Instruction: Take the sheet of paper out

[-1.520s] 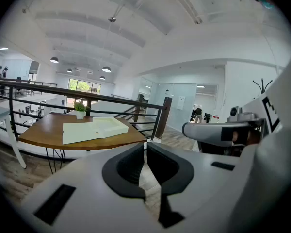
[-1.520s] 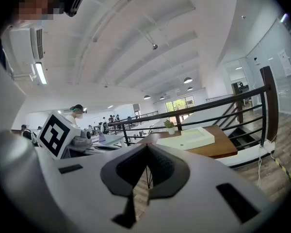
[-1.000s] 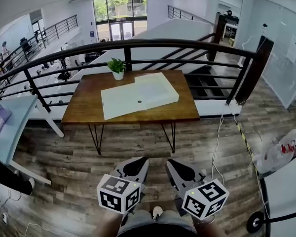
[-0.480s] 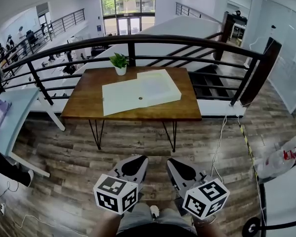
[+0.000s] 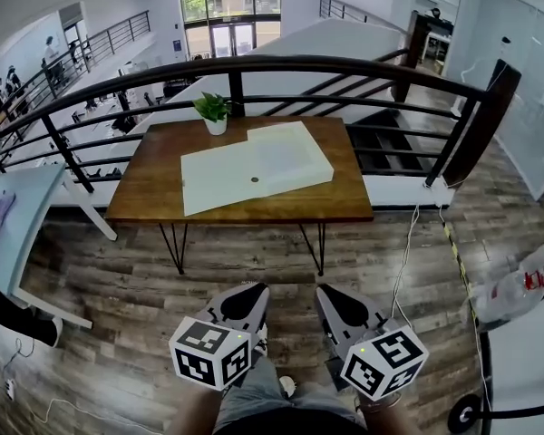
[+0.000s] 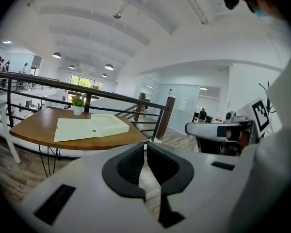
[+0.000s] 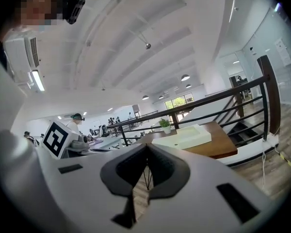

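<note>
The left gripper (image 5: 250, 294) and right gripper (image 5: 334, 299), both pressed together and empty, are drawing nearer the wooden table (image 5: 145, 202); the sheet of paper is presumably lying in the white flat box (image 5: 254, 159) there, still well apart from both, so the approach is only beginning

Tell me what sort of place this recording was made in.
Probably an upper landing in an open-plan office or lab building: a wooden table stands by a black railing, a staircase descends beyond it, and people stand far left.
</note>
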